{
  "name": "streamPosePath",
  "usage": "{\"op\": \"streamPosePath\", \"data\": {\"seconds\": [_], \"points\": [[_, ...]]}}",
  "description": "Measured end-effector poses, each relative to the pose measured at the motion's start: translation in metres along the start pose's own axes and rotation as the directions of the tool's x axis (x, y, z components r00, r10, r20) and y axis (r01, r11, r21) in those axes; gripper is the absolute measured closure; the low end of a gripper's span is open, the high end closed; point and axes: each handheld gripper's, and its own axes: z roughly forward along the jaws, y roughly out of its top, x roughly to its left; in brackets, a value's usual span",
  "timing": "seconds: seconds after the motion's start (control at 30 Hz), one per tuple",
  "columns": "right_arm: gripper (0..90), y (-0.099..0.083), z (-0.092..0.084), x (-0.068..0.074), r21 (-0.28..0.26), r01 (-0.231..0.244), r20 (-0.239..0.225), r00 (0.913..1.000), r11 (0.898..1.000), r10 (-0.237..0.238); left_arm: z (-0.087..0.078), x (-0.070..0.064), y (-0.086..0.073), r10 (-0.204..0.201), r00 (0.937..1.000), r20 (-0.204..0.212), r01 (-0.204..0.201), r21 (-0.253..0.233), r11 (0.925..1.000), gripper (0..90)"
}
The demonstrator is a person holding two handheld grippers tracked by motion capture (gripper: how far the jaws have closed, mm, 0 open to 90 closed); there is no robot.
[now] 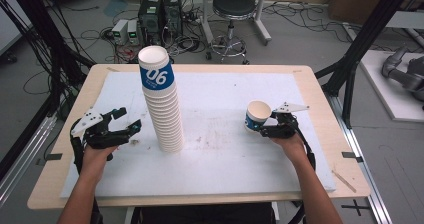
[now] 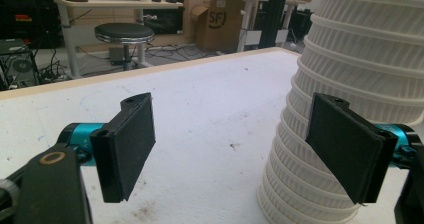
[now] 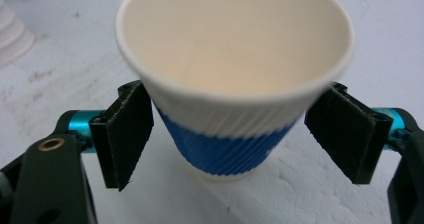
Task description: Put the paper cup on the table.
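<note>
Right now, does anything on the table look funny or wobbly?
Yes. The tall cup stack leans: its top sits left of its base, so it may tip. The white mat has brownish smudges beside it. The single cup stands upright.

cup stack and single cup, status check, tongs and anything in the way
Left tongs open beside cup stack. Right tongs open around single cup. Nothing between.

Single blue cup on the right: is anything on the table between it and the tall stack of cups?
Nothing visible does. The single cup sits between the open jaws of the right hand-held gripper, and only bare white mat lies between it and the stack. The left hand-held gripper is on the stack's far side.
</note>
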Motion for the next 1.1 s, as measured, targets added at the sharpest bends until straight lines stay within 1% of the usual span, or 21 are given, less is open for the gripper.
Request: {"op": "streamPosePath", "data": {"seconds": [0.03,0.17,0.27,0.33,0.4,0.5,0.57,0.63,0.7,0.77,0.8,0.93,1.03,1.07,1.1], "points": [[19.9,0.0,-0.001,0.0,0.007,-0.002,-0.001,1.0,1.0,0.002,0.001,0.0,0.0,-0.002,1.0,0.005,0.002,0.0,1.0,19.5],[19.9,-0.002,-0.007,0.003,0.01,0.022,-0.009,0.9997,1.0,-0.022,0.002,-0.001,0.0,-0.005,1.0,0.006,0.005,0.0,1.0,19.5],[19.9,-0.004,-0.018,0.004,0.0,0.033,-0.021,0.9992,0.999,-0.033,0.002,0.0,-0.001,-0.009,0.9999,0.008,0.009,-0.001,1.0,19.5],[19.9,-0.005,-0.024,0.004,-0.004,0.028,-0.024,0.9993,1.0,-0.028,0.003,0.001,-0.001,-0.008,1.0,0.005,0.008,-0.001,1.0,19.5],[19.9,-0.007,-0.032,0.004,-0.007,0.034,-0.024,0.9991,0.999,-0.034,0.003,0.002,-0.001,-0.014,0.9999,0.006,0.014,-0.004,0.9999,19.5],[19.9,-0.01,-0.044,0.004,-0.032,0.04,-0.011,0.9991,0.999,-0.04,0.004,0.001,-0.001,-0.019,0.9997,0.012,0.019,-0.007,0.9998,19.5],[19.9,-0.013,-0.054,0.003,-0.046,0.039,-0.001,0.9992,0.998,-0.039,0.005,0.0,-0.001,-0.013,0.9997,0.021,0.013,-0.009,0.9999,19.5],[19.9,-0.013,-0.064,0.001,-0.074,0.031,0.015,0.9994,0.997,-0.03,0.006,-0.001,0.0,-0.015,0.9996,0.026,0.015,-0.013,0.9998,19.5],[19.9,-0.013,-0.075,-0.001,-0.106,0.009,0.019,0.9998,0.994,-0.007,0.007,-0.001,0.0,-0.02,0.9993,0.031,0.02,-0.02,0.9996,19.5],[19.9,-0.014,-0.083,-0.003,-0.13,0.01,0.03,0.9995,0.991,-0.006,0.008,-0.001,0.001,-0.018,0.9993,0.034,0.019,-0.025,0.9995,19.5],[19.9,-0.015,-0.088,-0.003,-0.146,0.002,0.03,0.9995,0.989,0.002,0.008,-0.001,0.001,-0.02,0.9992,0.035,0.021,-0.026,0.9994,19.5],[19.9,-0.014,-0.097,-0.002,-0.177,0.005,0.045,0.999,0.984,0.003,0.009,-0.001,0.002,-0.017,0.9994,0.03,0.018,-0.03,0.9994,19.5],[19.9,-0.014,-0.101,0.0,-0.175,0.019,0.051,0.9987,0.984,-0.01,0.005,-0.002,0.002,-0.017,0.9995,0.027,0.018,-0.034,0.9993,19.5],[19.9,-0.014,-0.102,0.001,-0.178,0.025,0.055,0.9984,0.984,-0.015,0.004,-0.001,0.002,-0.011,0.9996,0.026,0.012,-0.033,0.9994,19.5],[19.9,-0.013,-0.102,0.002,-0.179,0.024,0.054,0.9984,0.984,-0.014,0.003,-0.001,0.002,-0.016,0.9995,0.027,0.017,-0.034,0.9993,19.5]]}}
